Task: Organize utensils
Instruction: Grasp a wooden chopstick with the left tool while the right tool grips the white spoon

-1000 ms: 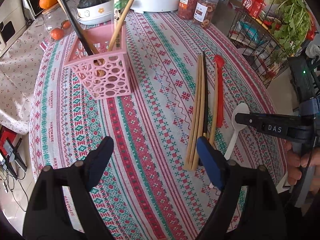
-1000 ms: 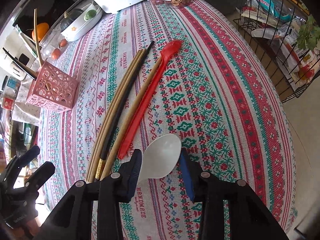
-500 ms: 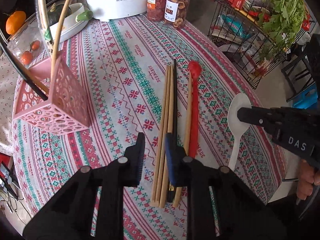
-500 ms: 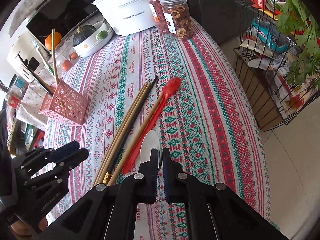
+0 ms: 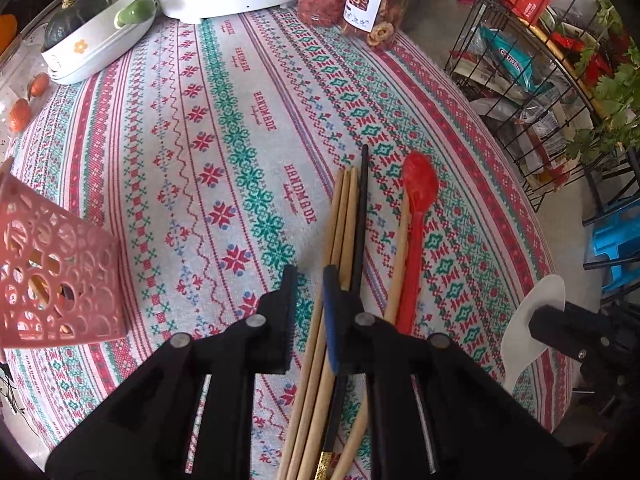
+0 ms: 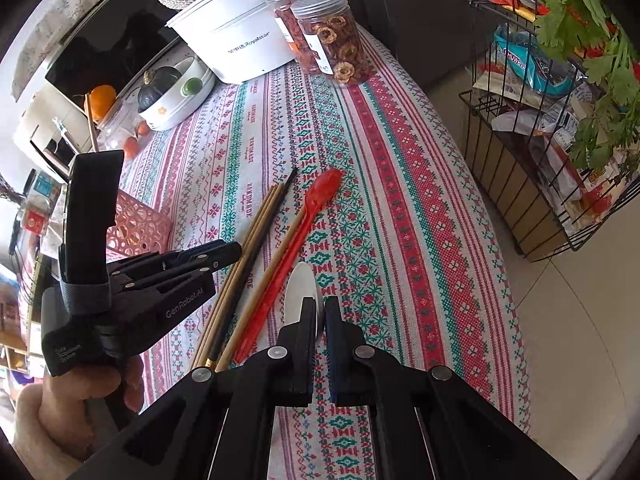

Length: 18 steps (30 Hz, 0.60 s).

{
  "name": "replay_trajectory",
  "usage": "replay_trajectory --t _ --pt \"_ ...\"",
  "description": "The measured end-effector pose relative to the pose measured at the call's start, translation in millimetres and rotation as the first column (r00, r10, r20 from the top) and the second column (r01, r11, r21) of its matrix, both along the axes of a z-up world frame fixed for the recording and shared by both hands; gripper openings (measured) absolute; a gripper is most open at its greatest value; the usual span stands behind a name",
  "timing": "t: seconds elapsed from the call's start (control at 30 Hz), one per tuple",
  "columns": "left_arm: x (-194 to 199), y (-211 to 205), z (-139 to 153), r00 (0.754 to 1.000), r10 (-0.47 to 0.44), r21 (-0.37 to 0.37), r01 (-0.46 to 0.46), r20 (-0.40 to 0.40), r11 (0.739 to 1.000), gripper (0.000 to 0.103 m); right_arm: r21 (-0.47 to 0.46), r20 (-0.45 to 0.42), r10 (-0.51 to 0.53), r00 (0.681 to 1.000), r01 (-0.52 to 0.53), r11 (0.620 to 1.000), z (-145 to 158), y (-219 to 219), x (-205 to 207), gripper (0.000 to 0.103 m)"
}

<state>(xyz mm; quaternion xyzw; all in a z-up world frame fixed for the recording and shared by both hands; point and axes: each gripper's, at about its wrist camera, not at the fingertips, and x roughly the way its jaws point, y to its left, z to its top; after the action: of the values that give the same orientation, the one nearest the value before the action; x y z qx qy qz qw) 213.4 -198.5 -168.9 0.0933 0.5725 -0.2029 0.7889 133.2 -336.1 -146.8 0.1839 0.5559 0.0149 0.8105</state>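
Utensils lie in a row on the patterned tablecloth (image 5: 224, 128): three pale wooden chopsticks (image 5: 340, 216) side by side, a black chopstick (image 5: 363, 200) touching their right edge, one more wooden chopstick (image 5: 400, 256) just right of that, and a red spoon (image 5: 418, 200) against it, bowl at the far end.

Left gripper (image 5: 308, 276): I see its jaws nearly together; they have just been closing. One pale chopstick runs through the narrow gap. I cannot tell whether the pads press on it.

Right gripper (image 6: 320, 312): jaws pinched onto a white spoon (image 6: 300, 288), which stands edge-on between the pads, bowl at the far side. In the left wrist view the same spoon (image 5: 536, 320) shows at the right table edge.

Pink perforated holder (image 5: 56, 276) sits at the left, well apart from the row, with sticks inside. At the far side stand a white Royalstar cooker (image 6: 236, 48) and two clear jars (image 6: 328, 36). A wire rack (image 6: 532, 128) with greens stands right of the table.
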Motion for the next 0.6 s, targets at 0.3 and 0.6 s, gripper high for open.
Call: replay_trajectory --t 0.3,0.6 --pt "13 -16 -5 0.998 -0.024 0.025 0.025 -0.061 0.999 0.017 0.007 -0.003 -0.003 1.000 0.003 1.000 0 0 0 0.005" --pt "12 -28 -5 1.000 -0.022 0.098 0.021 0.016 0.995 0.010 -0.003 -0.004 -0.008 1.000 0.008 1.000 -1 3 2 0.005"
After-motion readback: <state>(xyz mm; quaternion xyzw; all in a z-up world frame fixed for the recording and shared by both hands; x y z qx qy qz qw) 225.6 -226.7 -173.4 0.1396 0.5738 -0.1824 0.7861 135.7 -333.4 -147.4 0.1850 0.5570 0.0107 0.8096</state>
